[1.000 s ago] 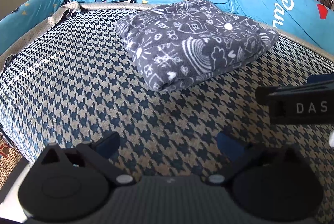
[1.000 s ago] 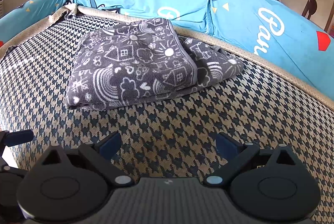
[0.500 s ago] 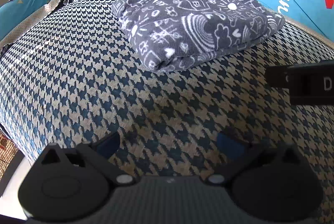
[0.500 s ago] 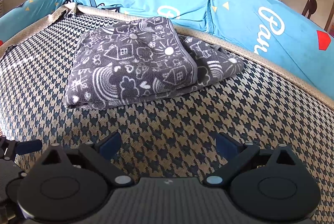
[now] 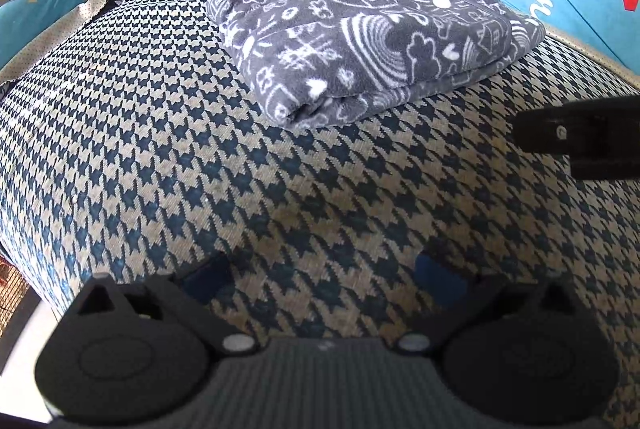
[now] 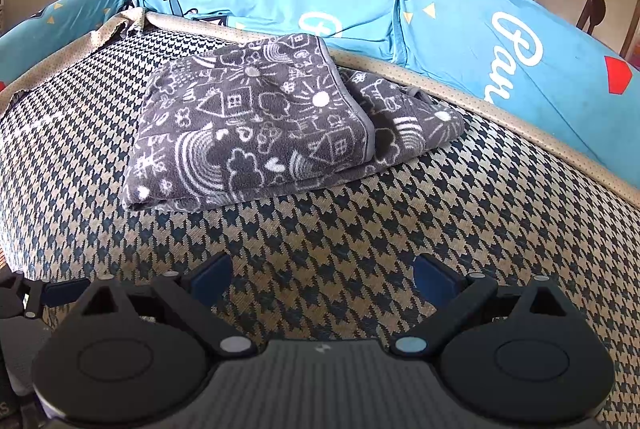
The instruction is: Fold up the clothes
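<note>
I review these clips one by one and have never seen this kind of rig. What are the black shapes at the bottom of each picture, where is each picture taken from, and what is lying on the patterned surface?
There is no robot here: a person holds a two-finger gripper in each hand, and a fisheye camera on each looks forward along its fingers. The black shapes at the bottom are each gripper's own body. One picture is from the left gripper, the other from the right gripper. Both have their blue-tipped fingers spread apart and hold nothing. The dark piece at the right edge of the left view is part of the right gripper.

On the houndstooth-patterned cushion lies a grey fleece cloth with white doodles, already folded into a thick stack. Neither gripper touches it. Behind it runs a bright blue printed cover.
</note>
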`<state>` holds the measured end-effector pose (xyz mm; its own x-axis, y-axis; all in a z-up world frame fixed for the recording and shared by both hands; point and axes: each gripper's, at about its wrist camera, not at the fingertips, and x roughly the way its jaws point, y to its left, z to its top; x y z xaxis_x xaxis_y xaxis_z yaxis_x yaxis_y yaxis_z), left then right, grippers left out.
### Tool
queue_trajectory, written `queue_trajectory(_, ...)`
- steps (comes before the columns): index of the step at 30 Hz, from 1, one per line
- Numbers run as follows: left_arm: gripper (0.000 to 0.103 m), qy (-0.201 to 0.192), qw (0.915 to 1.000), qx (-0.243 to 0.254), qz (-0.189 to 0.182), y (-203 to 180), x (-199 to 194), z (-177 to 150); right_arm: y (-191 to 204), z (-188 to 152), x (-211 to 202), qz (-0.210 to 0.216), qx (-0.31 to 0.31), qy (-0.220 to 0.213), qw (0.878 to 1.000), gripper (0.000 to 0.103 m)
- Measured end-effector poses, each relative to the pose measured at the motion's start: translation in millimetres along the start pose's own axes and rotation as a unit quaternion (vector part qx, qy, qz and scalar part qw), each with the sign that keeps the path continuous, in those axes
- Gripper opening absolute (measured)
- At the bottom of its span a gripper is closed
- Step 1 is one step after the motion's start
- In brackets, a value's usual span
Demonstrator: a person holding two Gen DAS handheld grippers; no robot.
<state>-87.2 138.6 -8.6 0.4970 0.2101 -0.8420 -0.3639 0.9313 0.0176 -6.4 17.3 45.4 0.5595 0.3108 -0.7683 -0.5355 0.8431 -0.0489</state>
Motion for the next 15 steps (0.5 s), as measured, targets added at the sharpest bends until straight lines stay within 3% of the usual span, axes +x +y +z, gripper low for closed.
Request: queue_trajectory(15, 0.103, 0.005, 0.9999, -0.010, -0.004, 3.0, 0.6, 2.1, -1.9, 0.7, -0.4, 0.000, 0.006, 0.000, 1.000, 0.098)
